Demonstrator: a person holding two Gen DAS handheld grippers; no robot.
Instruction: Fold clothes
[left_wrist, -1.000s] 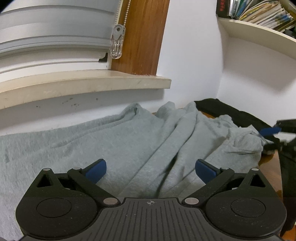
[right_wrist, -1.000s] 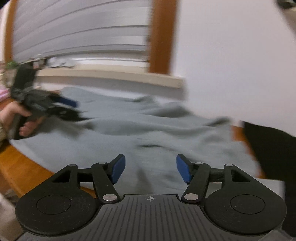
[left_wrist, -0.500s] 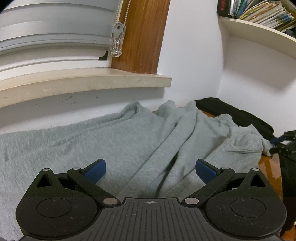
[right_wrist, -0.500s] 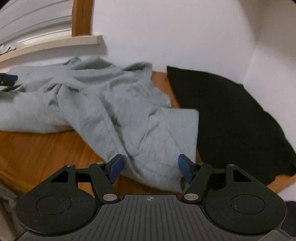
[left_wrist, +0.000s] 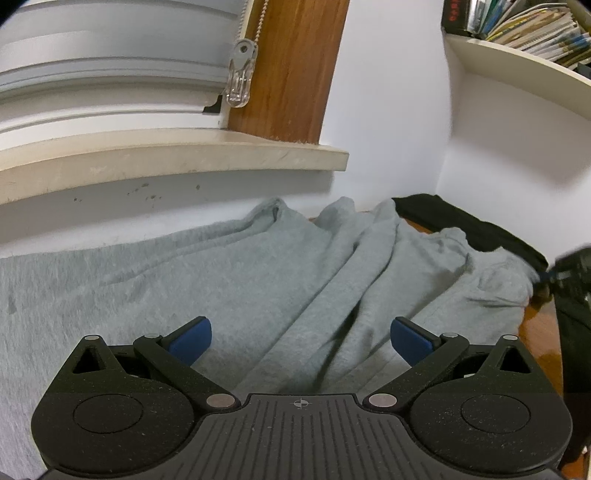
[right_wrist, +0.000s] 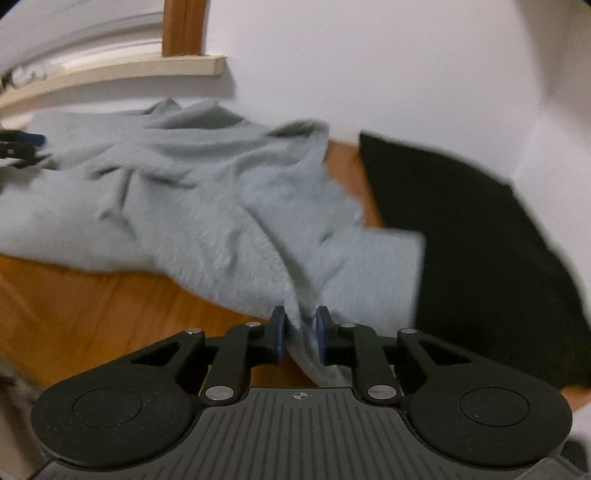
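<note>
Swinging in from mid-air, the right gripper (right_wrist: 300, 334) is now closing its fingers on the grey garment's (right_wrist: 207, 206) near edge on the table (right_wrist: 74, 295), while the left gripper (left_wrist: 301, 338) hangs released above it; lifting the pinched edge over looks next.

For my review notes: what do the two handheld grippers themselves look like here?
The left gripper and right gripper look alike: matte black, speckled plastic, a ribbed centre plate with a small crosshair mark, round discs at either side, silver pivot pins on the linkage arms, and blue pads on the fingers. No cables, sleeves or hands show.
</note>
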